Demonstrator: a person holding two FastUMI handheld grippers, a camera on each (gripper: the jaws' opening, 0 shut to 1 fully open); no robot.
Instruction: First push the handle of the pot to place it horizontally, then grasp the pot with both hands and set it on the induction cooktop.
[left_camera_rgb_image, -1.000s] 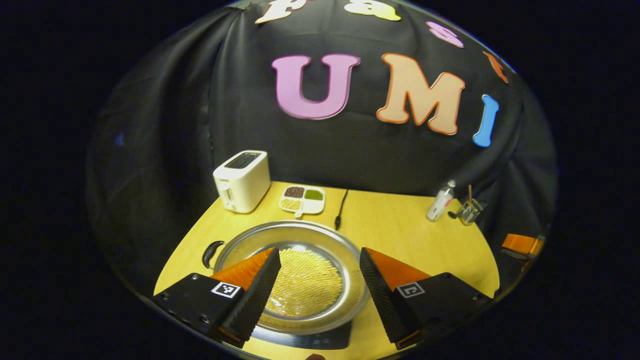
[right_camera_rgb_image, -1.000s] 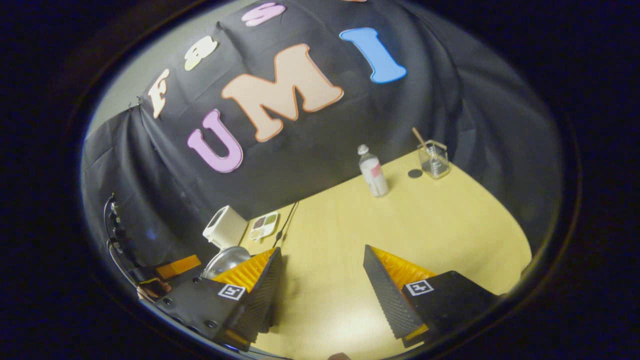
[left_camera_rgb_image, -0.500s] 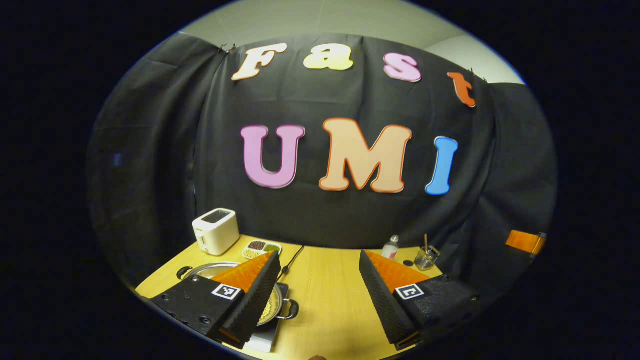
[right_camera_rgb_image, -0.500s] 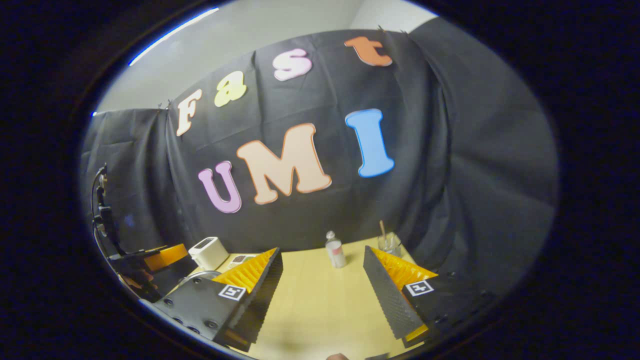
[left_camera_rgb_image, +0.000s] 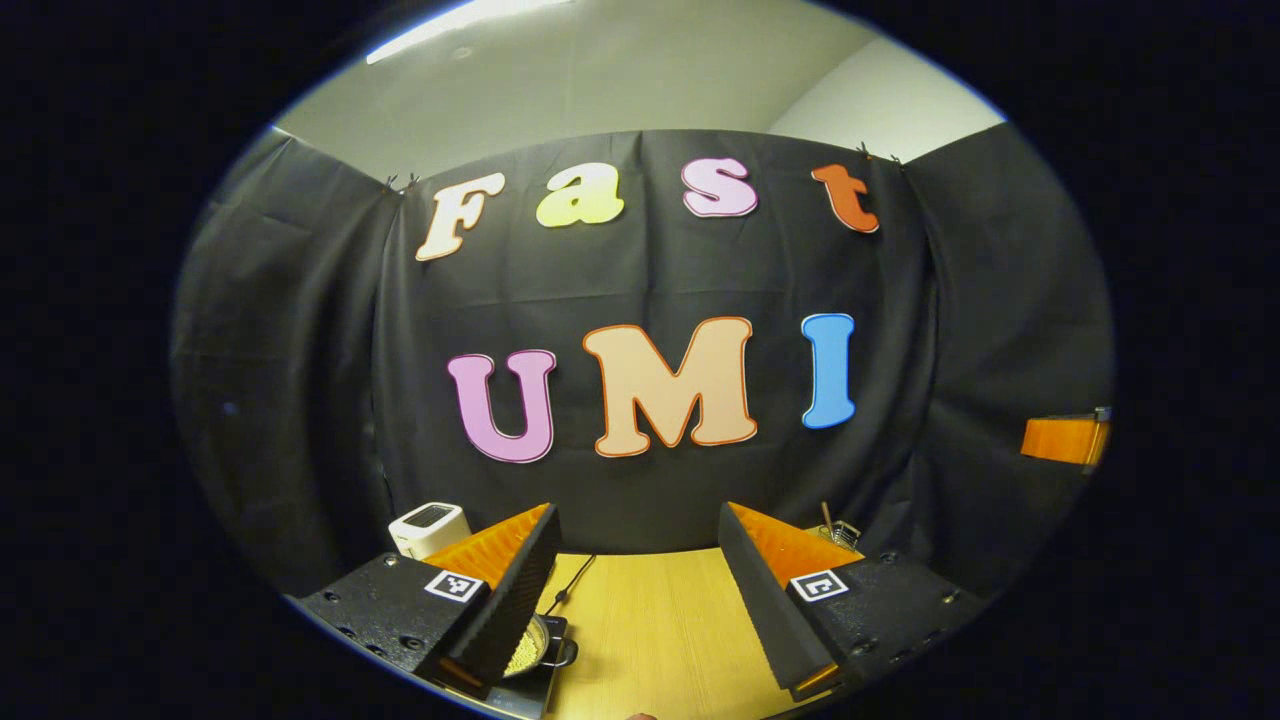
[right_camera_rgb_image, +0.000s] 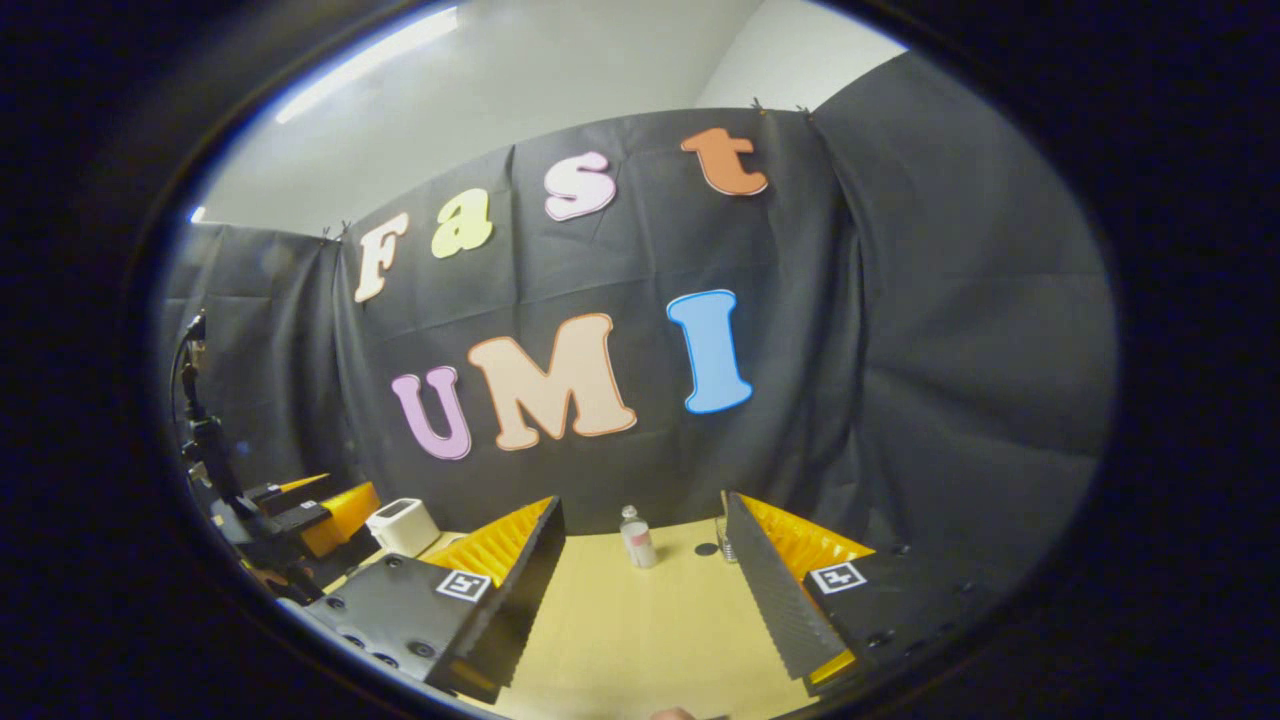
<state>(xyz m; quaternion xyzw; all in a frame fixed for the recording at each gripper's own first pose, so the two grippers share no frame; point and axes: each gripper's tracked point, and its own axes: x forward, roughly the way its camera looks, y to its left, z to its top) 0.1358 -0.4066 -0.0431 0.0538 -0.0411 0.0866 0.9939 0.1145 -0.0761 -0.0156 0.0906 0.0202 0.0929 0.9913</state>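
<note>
You've pulled both grippers, left gripper (left_camera_rgb_image: 636, 600) and right gripper (right_camera_rgb_image: 642, 595), up and back, jaws spread and empty, since the pot (left_camera_rgb_image: 528, 650) sits on the induction cooktop (left_camera_rgb_image: 525, 688).

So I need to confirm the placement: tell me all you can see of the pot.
In the left gripper view a sliver of the pot shows past the left finger: shiny metal rim, pale yellow inside, one dark loop handle pointing right. It sits on a dark flat slab on the wooden table. No finger touches it.
</note>
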